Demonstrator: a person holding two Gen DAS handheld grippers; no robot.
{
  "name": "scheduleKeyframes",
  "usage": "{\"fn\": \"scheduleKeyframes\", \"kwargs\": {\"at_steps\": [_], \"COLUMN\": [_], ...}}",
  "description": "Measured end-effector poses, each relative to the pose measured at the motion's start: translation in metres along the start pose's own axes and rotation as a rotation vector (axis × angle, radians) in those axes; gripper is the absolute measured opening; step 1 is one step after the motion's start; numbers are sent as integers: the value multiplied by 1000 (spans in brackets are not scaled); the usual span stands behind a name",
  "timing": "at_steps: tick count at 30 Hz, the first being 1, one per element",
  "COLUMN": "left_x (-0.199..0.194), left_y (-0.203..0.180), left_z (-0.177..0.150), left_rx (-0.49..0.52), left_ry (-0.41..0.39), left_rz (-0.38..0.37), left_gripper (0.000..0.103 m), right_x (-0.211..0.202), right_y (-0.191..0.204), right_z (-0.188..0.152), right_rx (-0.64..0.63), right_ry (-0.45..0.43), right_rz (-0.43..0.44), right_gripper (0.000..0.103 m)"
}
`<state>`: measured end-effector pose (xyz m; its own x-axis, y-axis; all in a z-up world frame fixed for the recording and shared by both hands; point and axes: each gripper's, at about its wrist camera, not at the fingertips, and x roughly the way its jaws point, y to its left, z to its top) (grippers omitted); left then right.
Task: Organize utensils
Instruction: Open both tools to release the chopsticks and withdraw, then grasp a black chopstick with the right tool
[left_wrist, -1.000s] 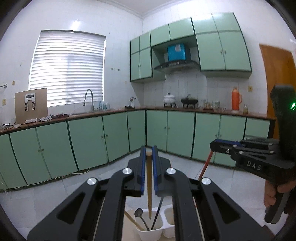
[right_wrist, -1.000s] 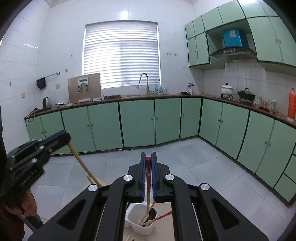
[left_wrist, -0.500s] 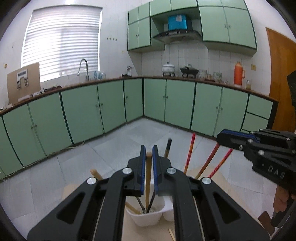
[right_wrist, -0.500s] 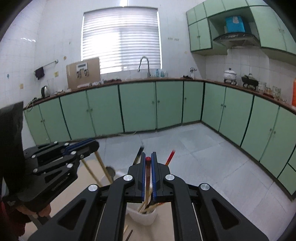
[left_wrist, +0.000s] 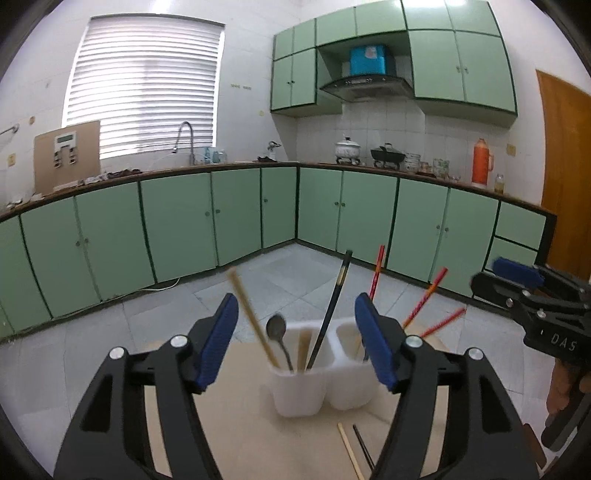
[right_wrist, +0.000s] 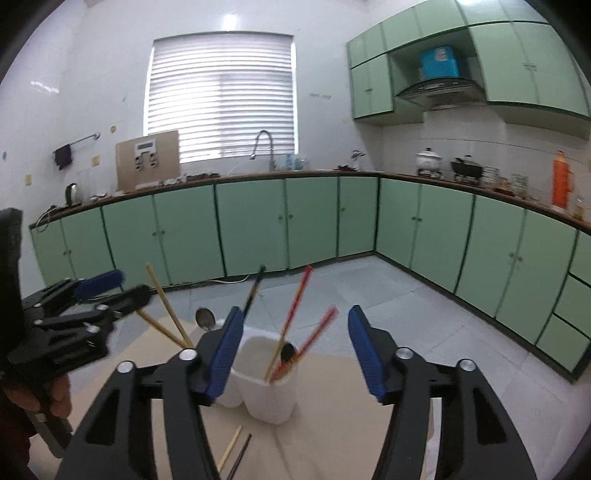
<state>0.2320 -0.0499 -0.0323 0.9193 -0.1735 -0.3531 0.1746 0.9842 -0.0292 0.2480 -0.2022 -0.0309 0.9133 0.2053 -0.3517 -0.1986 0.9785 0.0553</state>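
Both claws, left (left_wrist: 295, 334) and right (right_wrist: 295, 349), opening, chopsticks released.

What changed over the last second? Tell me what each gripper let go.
Both came down to the white holder. The left gripper, jaws opening, dropped its wooden chopstick into it; the right gripper, jaws opening, released its red chopstick into the other compartment. Two chopsticks on the table stayed put.

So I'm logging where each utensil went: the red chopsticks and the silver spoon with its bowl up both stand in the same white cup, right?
Not quite. In the left wrist view the spoon stands in the left cup, while the red chopsticks lean out of the right cup. Both cups are white.
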Motion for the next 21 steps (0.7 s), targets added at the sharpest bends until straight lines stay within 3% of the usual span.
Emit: {"fn": "scheduleKeyframes", "kwargs": {"at_steps": [10,17,21], "left_x": [-31,-34,-34], "left_y": [6,15,18], "left_z": [-82,-133,-153], "left_rx": [-32,-29,-23], "left_ry": [114,229,294], "left_rz": [73,99,97], "left_gripper": [80,86,88], "right_x": [-13,-16,-16], "right_y": [7,12,17], "right_z": [-96,-140,-158], "right_rx": [79,97,102], "right_ry": [113,192,235], "right_rz": [-62,-86,-89], "right_gripper": [80,92,94]}}
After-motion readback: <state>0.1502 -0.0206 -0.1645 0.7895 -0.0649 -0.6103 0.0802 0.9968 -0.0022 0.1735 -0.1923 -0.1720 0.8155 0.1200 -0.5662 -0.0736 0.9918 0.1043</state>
